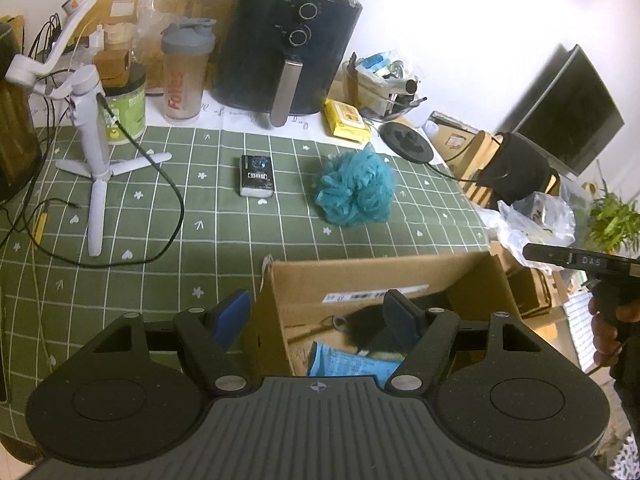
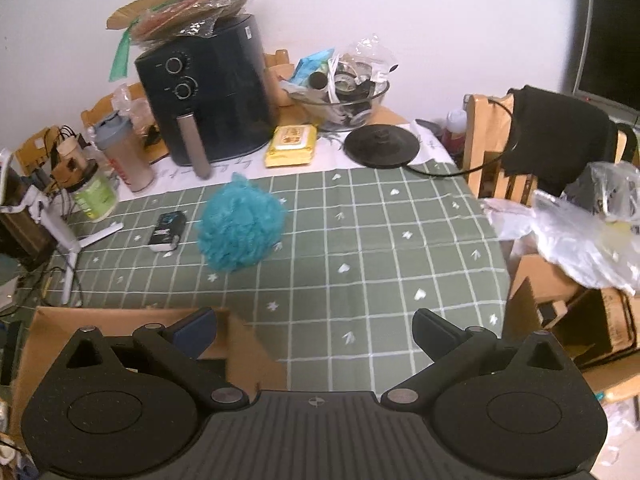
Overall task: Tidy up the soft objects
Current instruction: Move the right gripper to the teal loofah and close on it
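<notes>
Left tool [image 1: 316,312]: jaws wide, nothing between the pads, hanging over the near-left corner of the box [image 1: 384,280], one blue pad [image 1: 232,314] outside the box wall and the other above the inside. Right tool [image 2: 314,332]: jaws wide too, empty, over the green checked tabletop [image 2: 380,240] with its left finger above the box's edge [image 2: 132,316].

Inside the box (left wrist view): a dark soft item [image 1: 360,326] and a blue printed packet [image 1: 348,362], both partly hidden by the tool.

On the tabletop, well beyond the box: a teal bath puff [image 1: 354,188], loose and uncovered, touching nothing. Just to its left, apart from it, a small black-and-white pack [image 1: 257,176] lying flat.

Further back, along the wall: a black air fryer [image 1: 288,44], a shaker bottle [image 1: 186,72] left of it, a yellow wipes pack [image 1: 346,120] right of it, a glass bowl [image 2: 340,100] full of odds and ends, a black round lid [image 2: 382,146]. At far left, a white tripod [image 1: 94,140] with a cable trailing across the cloth.

At the right edge of the left wrist view: a hand [image 1: 612,320] gripping the other tool's handle.
</notes>
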The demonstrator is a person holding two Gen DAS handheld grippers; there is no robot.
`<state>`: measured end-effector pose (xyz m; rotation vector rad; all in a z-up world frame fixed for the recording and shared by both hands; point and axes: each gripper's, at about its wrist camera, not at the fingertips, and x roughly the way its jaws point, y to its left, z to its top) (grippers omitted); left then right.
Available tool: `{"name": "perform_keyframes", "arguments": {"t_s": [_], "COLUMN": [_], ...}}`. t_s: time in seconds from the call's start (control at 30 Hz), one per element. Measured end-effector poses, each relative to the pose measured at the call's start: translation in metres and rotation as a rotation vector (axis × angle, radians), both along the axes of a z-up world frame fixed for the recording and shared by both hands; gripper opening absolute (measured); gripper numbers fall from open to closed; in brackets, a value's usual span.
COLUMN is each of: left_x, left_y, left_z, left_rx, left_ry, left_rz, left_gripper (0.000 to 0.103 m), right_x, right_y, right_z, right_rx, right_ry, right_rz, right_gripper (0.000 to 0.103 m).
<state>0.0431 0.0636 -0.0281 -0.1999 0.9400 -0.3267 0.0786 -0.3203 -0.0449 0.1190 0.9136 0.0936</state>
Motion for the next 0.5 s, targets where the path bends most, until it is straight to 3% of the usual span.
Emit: {"name": "perform_keyframes", "arguments": {"t_s": [0.2, 0.5], "left_x": [0.012, 0.022], "left_y": [-0.004, -0.009], "left_z": [0.001, -0.003], "left_rx": [0.009, 0.006], "left_ry": [0.003, 0.020], "left_rz": [0.011, 0.039], "left_gripper": [0.073, 0.073], "right_x": [0.027, 0.076], "right_y": [-0.003, 0.002], "right_z": [-0.012, -0.026], "right_rx": [-0.032, -0.028], "right_ry": [-0.024, -0.051], "right_rz": [0.008, 0.124], "right_gripper": [0.103, 0.103]}}
